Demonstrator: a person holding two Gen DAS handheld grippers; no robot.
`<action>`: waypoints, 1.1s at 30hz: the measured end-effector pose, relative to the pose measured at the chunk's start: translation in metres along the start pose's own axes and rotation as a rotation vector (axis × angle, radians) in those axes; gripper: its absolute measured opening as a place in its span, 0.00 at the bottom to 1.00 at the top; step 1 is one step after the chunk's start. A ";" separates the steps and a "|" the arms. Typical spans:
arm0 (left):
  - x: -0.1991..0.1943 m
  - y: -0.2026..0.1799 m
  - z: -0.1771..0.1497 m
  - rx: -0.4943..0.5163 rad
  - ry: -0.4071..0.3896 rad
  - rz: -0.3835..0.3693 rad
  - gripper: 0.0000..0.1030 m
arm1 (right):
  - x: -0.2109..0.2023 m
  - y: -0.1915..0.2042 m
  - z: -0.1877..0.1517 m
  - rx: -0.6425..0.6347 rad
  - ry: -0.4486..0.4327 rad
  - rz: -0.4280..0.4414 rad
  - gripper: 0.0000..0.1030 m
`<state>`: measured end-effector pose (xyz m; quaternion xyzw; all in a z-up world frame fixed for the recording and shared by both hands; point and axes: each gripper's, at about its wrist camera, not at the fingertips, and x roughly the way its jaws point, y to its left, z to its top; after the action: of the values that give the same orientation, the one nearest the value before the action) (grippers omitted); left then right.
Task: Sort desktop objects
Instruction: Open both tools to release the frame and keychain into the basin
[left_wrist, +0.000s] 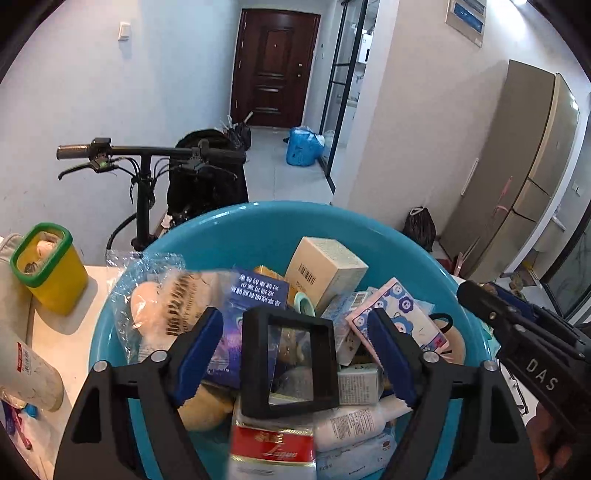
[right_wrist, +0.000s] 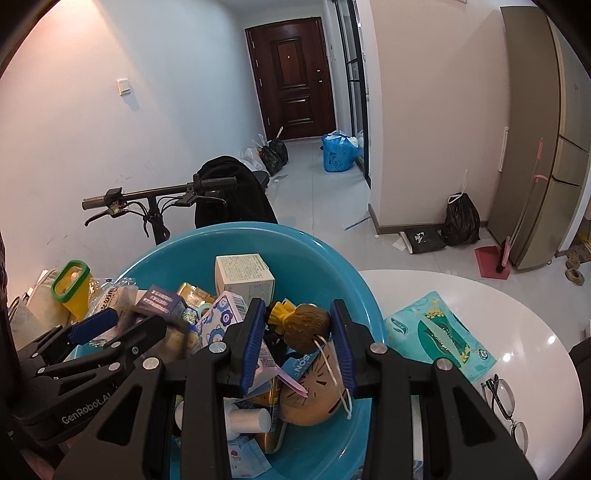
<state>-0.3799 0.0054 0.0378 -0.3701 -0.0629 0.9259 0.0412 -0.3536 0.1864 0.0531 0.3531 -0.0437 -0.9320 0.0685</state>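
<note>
A blue basin (left_wrist: 258, 210) (right_wrist: 258, 229) is piled with small boxes, packets and tubes. My left gripper (left_wrist: 293, 321) hangs over it, open, its blue pads standing apart on either side of a black square frame (left_wrist: 253, 369) that lies on the pile. Neither pad touches the frame. My right gripper (right_wrist: 297, 306) is shut on the top knot of a brown plush doll (right_wrist: 314, 395) whose head rests low in the basin. In the left wrist view the right gripper (left_wrist: 476, 299) shows at the basin's right rim; in the right wrist view the left gripper (right_wrist: 122, 325) shows at the left.
A yellow container with a green rim (left_wrist: 48, 266) (right_wrist: 74, 288) and a white bottle (left_wrist: 29, 376) stand left of the basin. On the white table (right_wrist: 517, 295) to the right lie a teal packet (right_wrist: 436, 336) and glasses (right_wrist: 506, 406). A bicycle handlebar (left_wrist: 147, 151) is behind.
</note>
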 end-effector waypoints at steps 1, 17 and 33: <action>-0.001 0.000 0.000 0.000 -0.003 0.001 0.80 | 0.001 0.000 0.000 -0.001 0.002 0.000 0.34; -0.011 0.013 0.006 -0.074 -0.025 -0.009 0.86 | 0.020 -0.004 -0.005 -0.005 0.054 -0.010 0.34; -0.017 0.012 0.006 -0.064 -0.050 0.009 0.86 | 0.020 -0.003 -0.006 -0.033 0.059 -0.019 0.56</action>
<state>-0.3720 -0.0088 0.0524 -0.3481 -0.0917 0.9327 0.0237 -0.3649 0.1861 0.0353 0.3795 -0.0231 -0.9225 0.0665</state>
